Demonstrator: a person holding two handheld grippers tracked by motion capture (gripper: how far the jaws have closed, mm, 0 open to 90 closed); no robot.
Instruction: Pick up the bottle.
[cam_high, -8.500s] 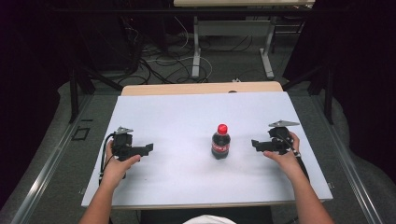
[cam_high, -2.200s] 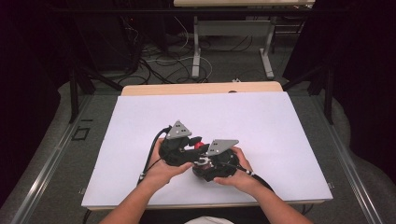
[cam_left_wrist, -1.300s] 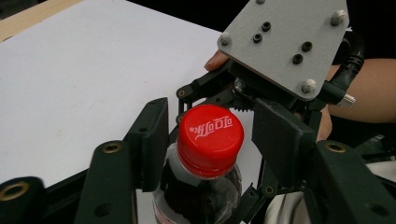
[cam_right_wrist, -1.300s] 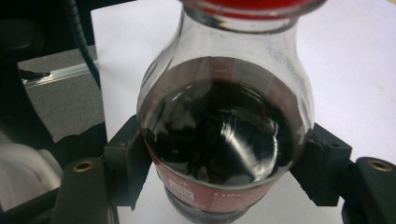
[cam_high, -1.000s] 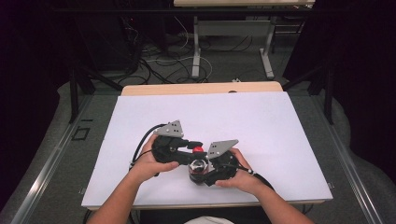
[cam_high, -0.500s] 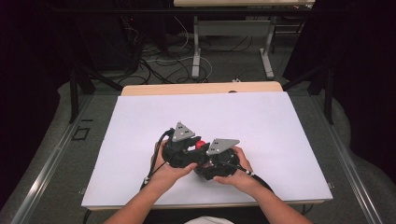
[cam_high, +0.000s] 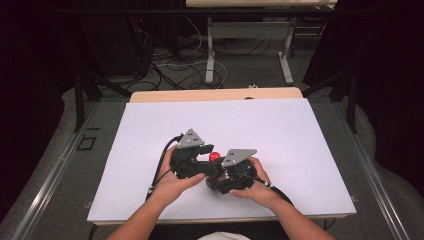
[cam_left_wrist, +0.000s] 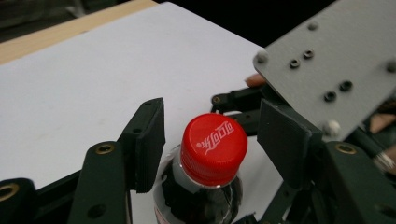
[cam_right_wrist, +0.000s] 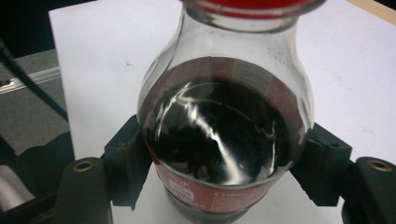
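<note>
A small cola bottle (cam_high: 215, 157) with a red cap (cam_left_wrist: 213, 147) stands near the front middle of the white table (cam_high: 260, 125). My right gripper (cam_right_wrist: 225, 163) is shut on the bottle's dark body (cam_right_wrist: 224, 130), one pad on each side. My left gripper (cam_left_wrist: 217, 135) is at the cap. Its jaws have just been opening, and both pads (cam_left_wrist: 152, 135) now stand clear of the cap, which stays between them. In the high view the left gripper (cam_high: 211, 161) and the right gripper (cam_high: 220, 179) meet at the bottle, which is mostly hidden by them.
The right gripper's grey plate (cam_left_wrist: 336, 60) sits close to my left jaws. White table surface stretches far and to both sides. A wooden strip (cam_high: 215, 94) edges the far side, with table legs and cables (cam_high: 210, 55) on the floor beyond.
The left gripper's jaws have come apart and let go of the red cap. The left hand has shifted slightly right. The right gripper keeps its hold on the bottle and has not moved.
</note>
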